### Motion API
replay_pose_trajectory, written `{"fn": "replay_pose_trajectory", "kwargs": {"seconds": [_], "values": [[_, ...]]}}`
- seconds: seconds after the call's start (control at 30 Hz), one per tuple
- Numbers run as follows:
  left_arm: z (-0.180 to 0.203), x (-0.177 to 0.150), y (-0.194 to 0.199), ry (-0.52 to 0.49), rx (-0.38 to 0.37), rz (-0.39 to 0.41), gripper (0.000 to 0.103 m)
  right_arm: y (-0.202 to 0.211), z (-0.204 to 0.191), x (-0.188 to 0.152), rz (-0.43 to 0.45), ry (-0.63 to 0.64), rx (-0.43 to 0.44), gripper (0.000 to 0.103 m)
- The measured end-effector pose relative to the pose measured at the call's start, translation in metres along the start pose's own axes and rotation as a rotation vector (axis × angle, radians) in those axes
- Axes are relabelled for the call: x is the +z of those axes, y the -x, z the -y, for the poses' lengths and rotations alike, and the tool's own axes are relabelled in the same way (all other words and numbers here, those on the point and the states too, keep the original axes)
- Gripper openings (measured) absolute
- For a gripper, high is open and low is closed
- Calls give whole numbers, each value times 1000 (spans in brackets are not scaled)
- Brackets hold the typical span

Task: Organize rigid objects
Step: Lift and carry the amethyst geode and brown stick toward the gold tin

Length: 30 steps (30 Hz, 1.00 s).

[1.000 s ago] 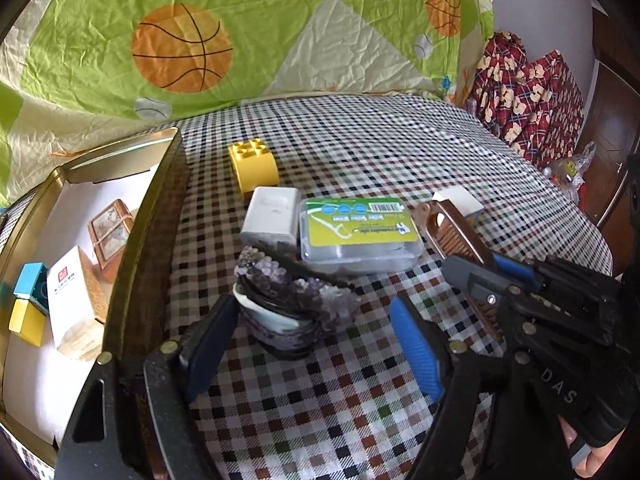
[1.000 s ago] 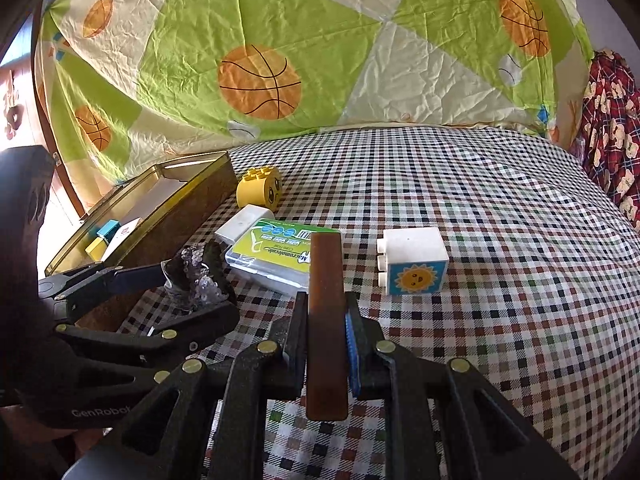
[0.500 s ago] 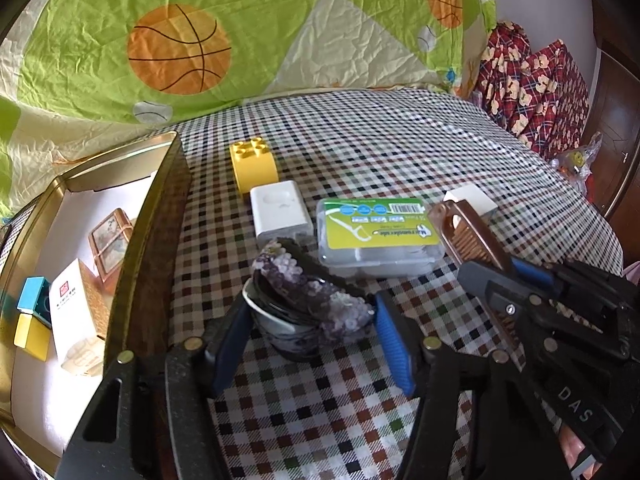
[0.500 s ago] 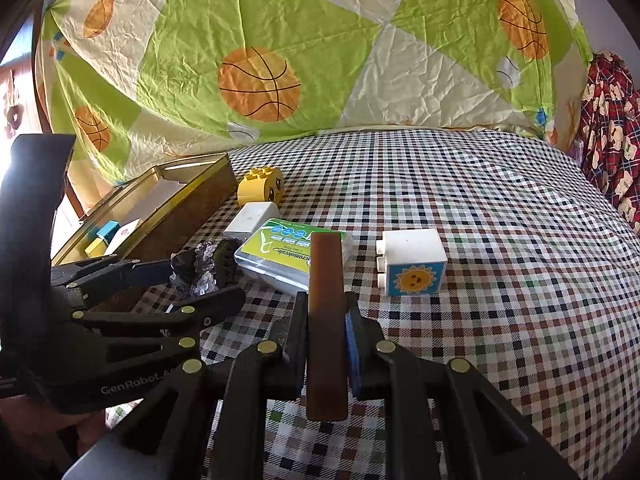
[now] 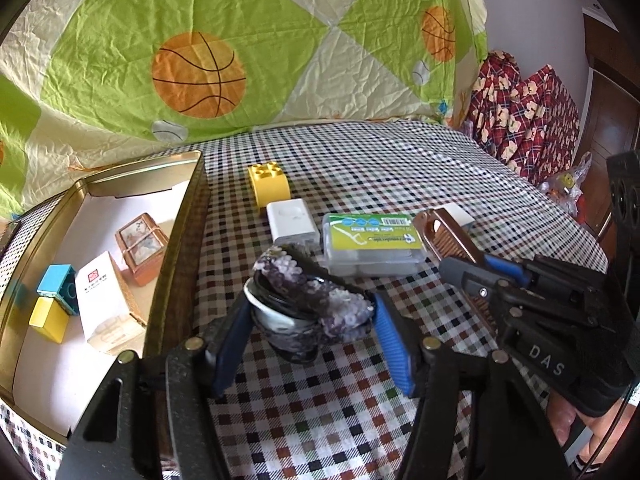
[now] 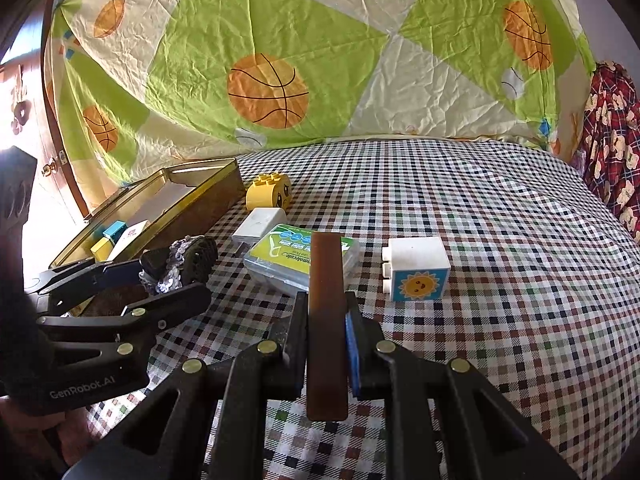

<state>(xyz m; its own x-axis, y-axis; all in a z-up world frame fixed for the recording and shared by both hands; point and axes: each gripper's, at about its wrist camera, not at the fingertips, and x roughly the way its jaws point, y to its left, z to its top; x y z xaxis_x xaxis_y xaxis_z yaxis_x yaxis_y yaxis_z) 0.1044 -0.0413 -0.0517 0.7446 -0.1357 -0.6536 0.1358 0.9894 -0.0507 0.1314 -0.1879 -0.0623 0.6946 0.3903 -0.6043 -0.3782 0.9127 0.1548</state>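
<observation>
Carrying the amethyst geode, clamped in the left gripper, over the tin box's rim demands height; right gripper pinches a brown comb.

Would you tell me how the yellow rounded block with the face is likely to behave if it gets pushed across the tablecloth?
The yellow block stands on a flat base, studs up, so it should slide rather than roll. It looks like hollow plastic, probably light and stiff. The checked cloth is soft, so a high push might tip it onto its curved side.
</observation>
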Motion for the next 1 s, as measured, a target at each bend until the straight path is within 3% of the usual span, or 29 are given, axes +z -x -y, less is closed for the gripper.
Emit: {"fn": "replay_pose_trajectory", "kwargs": {"seconds": [0.47, 1.0], "values": [[-11, -9, 18, 76, -18, 116, 60, 9, -5, -2, 54, 25, 10, 17], [-7, -14, 37, 59, 9, 232, 60, 21, -10, -6, 132, 54, -3, 17]]}}
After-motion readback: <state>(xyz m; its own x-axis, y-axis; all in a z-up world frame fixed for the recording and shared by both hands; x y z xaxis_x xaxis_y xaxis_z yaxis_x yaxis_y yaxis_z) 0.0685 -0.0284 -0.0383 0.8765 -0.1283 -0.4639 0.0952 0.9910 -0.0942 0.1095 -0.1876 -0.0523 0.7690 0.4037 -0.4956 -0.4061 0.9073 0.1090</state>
